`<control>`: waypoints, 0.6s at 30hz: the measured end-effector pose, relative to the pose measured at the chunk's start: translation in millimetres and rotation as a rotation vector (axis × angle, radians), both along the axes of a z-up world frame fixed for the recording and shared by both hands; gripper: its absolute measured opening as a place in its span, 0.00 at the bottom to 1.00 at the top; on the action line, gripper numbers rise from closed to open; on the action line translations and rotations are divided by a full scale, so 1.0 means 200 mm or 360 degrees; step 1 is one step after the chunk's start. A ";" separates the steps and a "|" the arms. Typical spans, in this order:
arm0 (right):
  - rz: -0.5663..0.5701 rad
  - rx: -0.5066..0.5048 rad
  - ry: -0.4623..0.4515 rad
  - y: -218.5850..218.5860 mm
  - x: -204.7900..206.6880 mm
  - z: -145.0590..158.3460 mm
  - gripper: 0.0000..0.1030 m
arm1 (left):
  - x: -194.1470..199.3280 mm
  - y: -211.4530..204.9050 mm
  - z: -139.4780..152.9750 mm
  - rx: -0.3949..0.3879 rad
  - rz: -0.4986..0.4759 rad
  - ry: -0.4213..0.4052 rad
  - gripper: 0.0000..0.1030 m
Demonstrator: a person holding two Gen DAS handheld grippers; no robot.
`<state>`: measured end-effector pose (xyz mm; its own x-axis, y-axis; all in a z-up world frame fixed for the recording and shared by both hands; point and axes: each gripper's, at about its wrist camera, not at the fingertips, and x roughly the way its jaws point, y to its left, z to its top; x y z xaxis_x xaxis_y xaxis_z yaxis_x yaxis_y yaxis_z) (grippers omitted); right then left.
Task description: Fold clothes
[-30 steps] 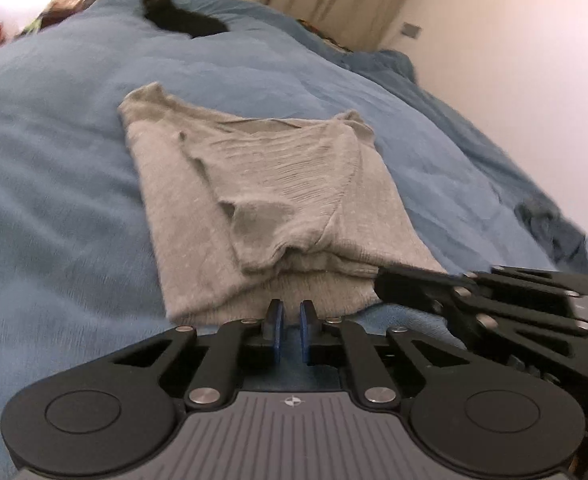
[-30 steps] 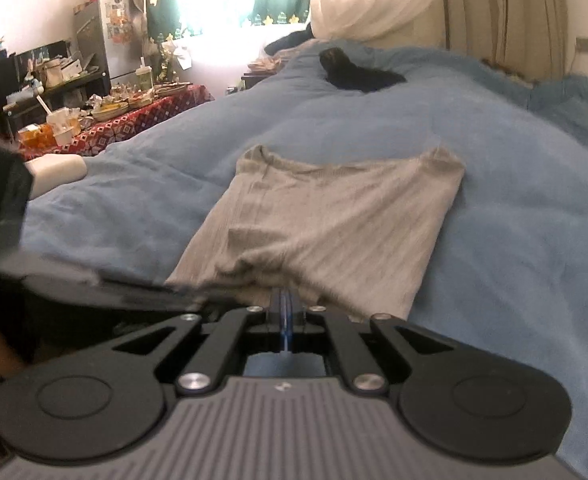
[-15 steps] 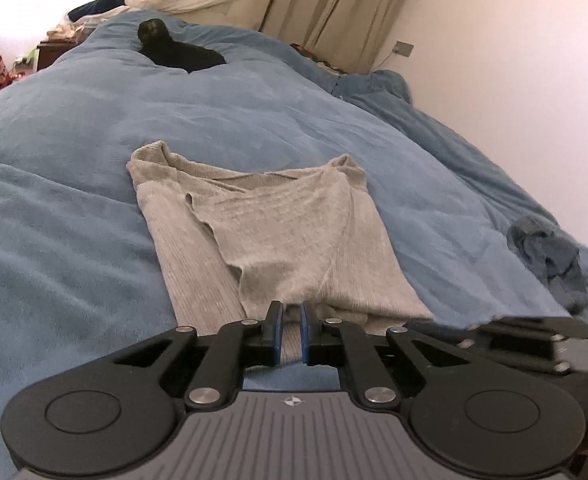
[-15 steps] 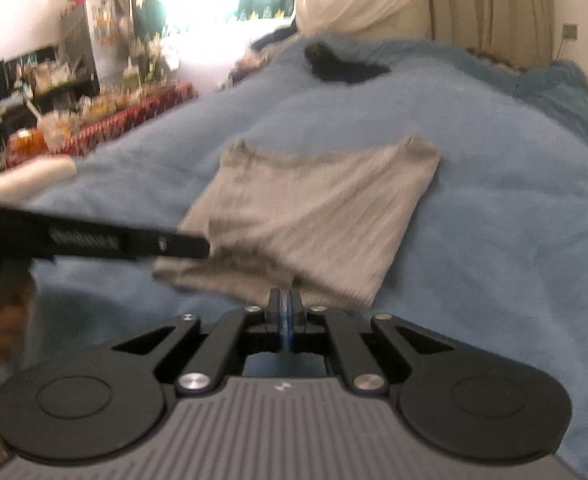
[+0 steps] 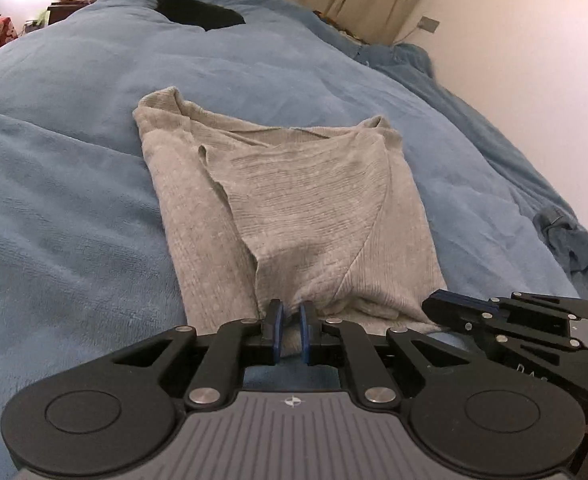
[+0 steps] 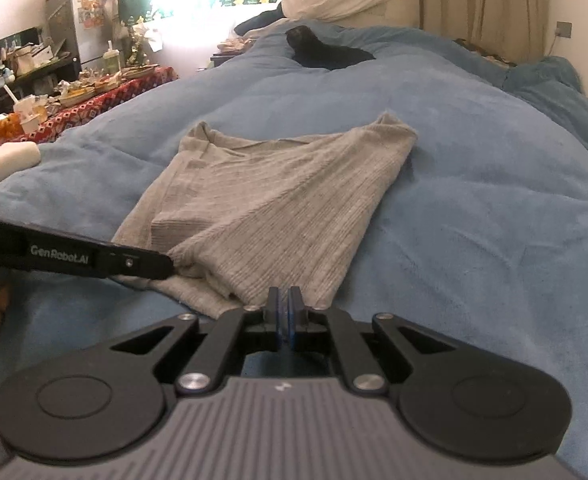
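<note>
My left tongs point(image 5: 289, 330) stand nearly closed, a narrow gap between the blue pads, and the near hem of the grey garment point(image 5: 289, 204) appears to run into that gap; whether the pads actually pinch it I cannot tell from the left wrist view. My right tongs point(image 6: 283, 316) are closed, pads together, right at the garment's near hem; whether any cloth is caught between them I cannot make out.

In the right wrist view the left tool reaches in from the left edge, its tip at the garment's near left corner, and its side reads "GenRobot.AI". In the left wrist view the right tool lies at the right, at the garment's near right corner; only the letters "D A" show on its body, the rest cut off.

The garment lies on the blue bed point(image 5: 73, 220), about midway across and towards the near edge, with both side parts folded over the middle so they overlap.

A dark shape point(image 5: 193, 10) rests near the far end of the bed; I cannot say what it is. Crumpled blue fabric point(image 5: 574, 244) sits at the bed's right edge by the wall. Beyond the left edge stands a cluttered table with a red patterned cloth point(image 6: 93, 104), its items too small to name. The window behind is blown out white.
</note>
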<state>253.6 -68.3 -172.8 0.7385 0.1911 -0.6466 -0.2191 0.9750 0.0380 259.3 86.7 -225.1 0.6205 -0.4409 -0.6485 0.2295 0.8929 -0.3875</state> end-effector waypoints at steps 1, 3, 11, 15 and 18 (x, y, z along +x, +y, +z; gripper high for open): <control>0.0005 0.0008 -0.0003 0.00 0.00 0.02 0.04 | -0.01 0.00 0.02 -0.0006 0.0000 -0.0011 0.08; 0.0022 0.0021 -0.0024 0.00 0.01 0.06 0.04 | -0.02 0.00 0.06 -0.0022 -0.0008 -0.0035 0.08; 0.0003 0.0020 -0.0059 -0.05 0.13 0.18 0.05 | 0.08 -0.03 0.19 -0.0063 -0.0028 -0.0090 0.08; -0.0033 0.0038 -0.0038 -0.10 0.25 0.21 0.05 | 0.19 -0.02 0.21 -0.0075 -0.0013 -0.0073 0.08; -0.0048 0.0021 -0.0015 -0.13 0.36 0.20 0.05 | 0.26 -0.01 0.23 -0.0063 -0.0006 -0.0079 0.08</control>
<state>324.9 -93.3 -132.9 0.7500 0.1770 -0.6373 -0.1898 0.9806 0.0489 312.3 84.8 -179.7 0.6497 -0.4678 -0.5992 0.2524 0.8763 -0.4105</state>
